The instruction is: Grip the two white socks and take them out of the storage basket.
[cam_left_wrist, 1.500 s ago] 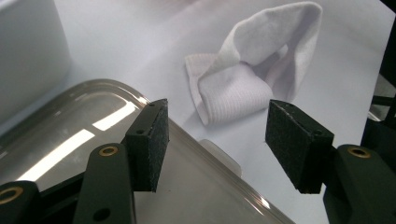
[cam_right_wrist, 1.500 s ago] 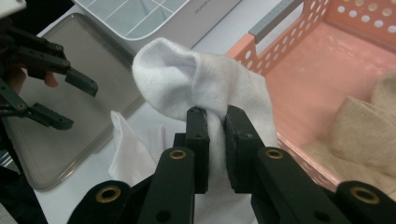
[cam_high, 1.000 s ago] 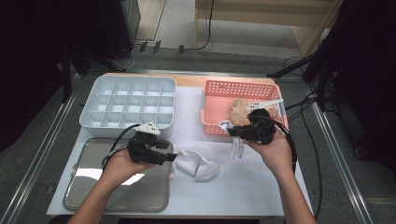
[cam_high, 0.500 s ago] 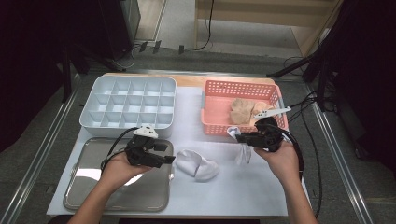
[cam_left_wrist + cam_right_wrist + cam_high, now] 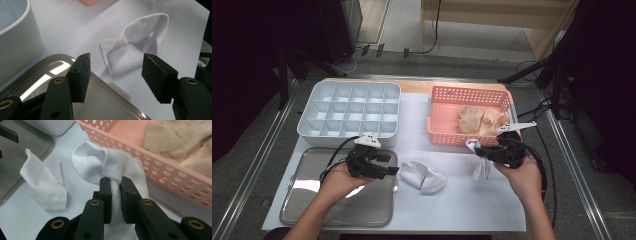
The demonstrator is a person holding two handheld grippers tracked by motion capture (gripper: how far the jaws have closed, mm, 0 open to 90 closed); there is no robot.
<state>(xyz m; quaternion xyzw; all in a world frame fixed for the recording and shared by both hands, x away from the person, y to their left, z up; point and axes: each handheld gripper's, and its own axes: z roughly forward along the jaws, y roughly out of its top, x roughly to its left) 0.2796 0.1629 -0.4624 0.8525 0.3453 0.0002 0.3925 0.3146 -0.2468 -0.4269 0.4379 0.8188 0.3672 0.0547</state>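
My right gripper is shut on a white sock, which hangs from its jaws over the white mat just in front of the pink basket. Beige socks lie inside that basket. A second white sock lies crumpled on the mat in the middle. My left gripper stands open over the right edge of the metal tray, pointing at that sock, with nothing between its pads.
A white compartment box with several empty cells stands at the back left. Cables trail from both grippers. The table's metal rails run along both sides.
My right gripper has carried the white sock out of the basket, toward me and down over the mat. The left gripper and the lying sock have stayed put.
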